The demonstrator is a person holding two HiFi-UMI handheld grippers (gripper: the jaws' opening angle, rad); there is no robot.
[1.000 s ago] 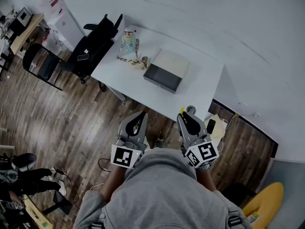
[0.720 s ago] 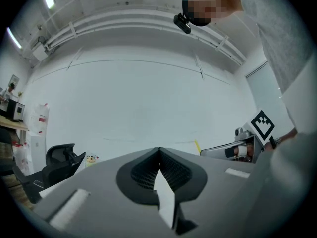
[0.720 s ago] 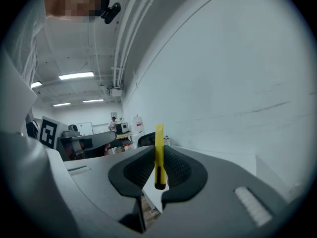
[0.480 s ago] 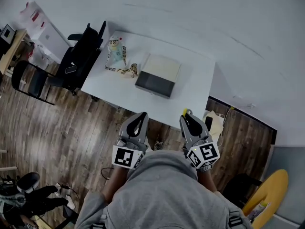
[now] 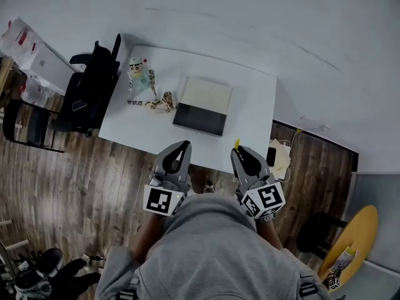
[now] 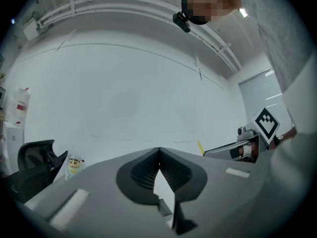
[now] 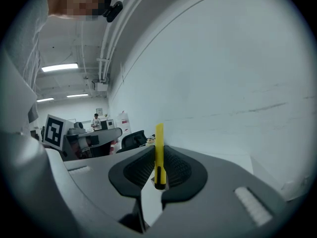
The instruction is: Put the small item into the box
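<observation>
Gripping a slim yellow cutter in the right claw, ridged pads pressed flat on both its sides. Standing upright there, dark lower end sunk between the pads, yellow tip poking out past them toward 12 o'clock. Showing in the head view only as a small yellow sliver at the claw's tip.

Closed on nothing with the left claw, pads meeting at the tip with only a thin wedge of gap lower down. Riding just beside the right claw, at its 9 o'clock, both held in front of a grey hooded top.

Hovering, both claws, off the near edge of the white bench, above wood floor.

Sitting on that bench at 11 o'clock from the right claw and well apart from the cutter: the box, pale on top with a dark near side.

Just beside the box at its 9 o'clock: a small tan toy. Beyond that, a cartoon figurine. At the bench's 9 o'clock end, a black chair.
</observation>
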